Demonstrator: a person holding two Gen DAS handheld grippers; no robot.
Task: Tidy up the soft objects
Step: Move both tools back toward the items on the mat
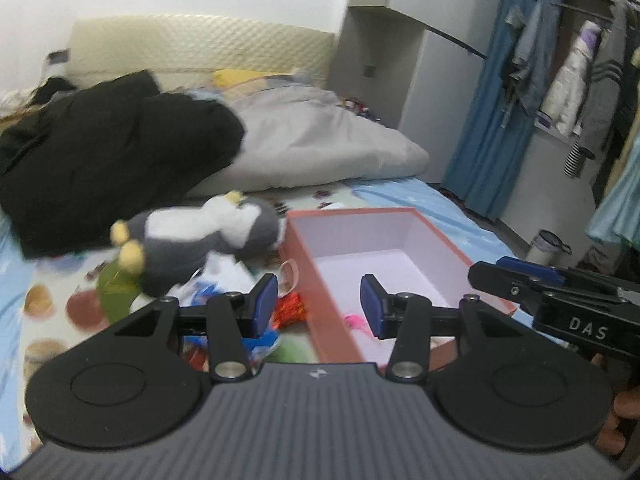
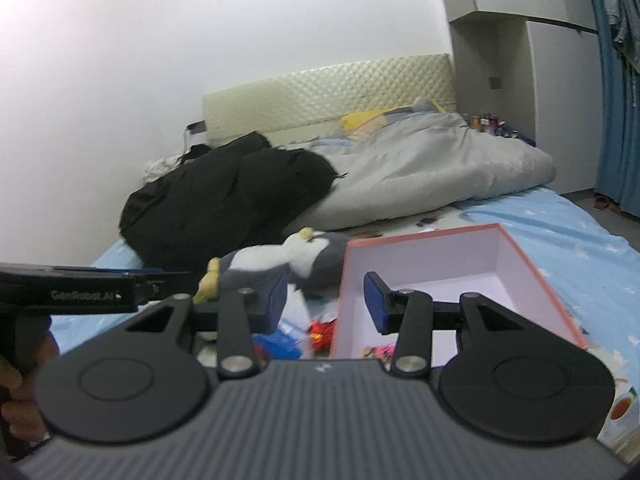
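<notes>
A grey and white plush penguin (image 1: 200,236) (image 2: 288,260) with yellow feet lies on the bed, just left of an open pink box (image 1: 384,256) (image 2: 440,276) with a white inside. A small pink item (image 1: 354,322) lies in the box's near corner. My left gripper (image 1: 319,306) hangs open above the box's left wall, nothing between its blue pads. My right gripper (image 2: 326,302) is open too, over that same wall, and holds nothing. Each gripper shows at the edge of the other's view.
Loose wrappers, red (image 1: 290,310) and blue-white (image 1: 212,284), lie between penguin and box. A black coat (image 1: 108,160) and a grey duvet (image 1: 320,140) fill the far bed before the headboard (image 1: 200,48). Clothes (image 1: 568,80) hang at the right. A hand (image 2: 20,396) grips the left tool.
</notes>
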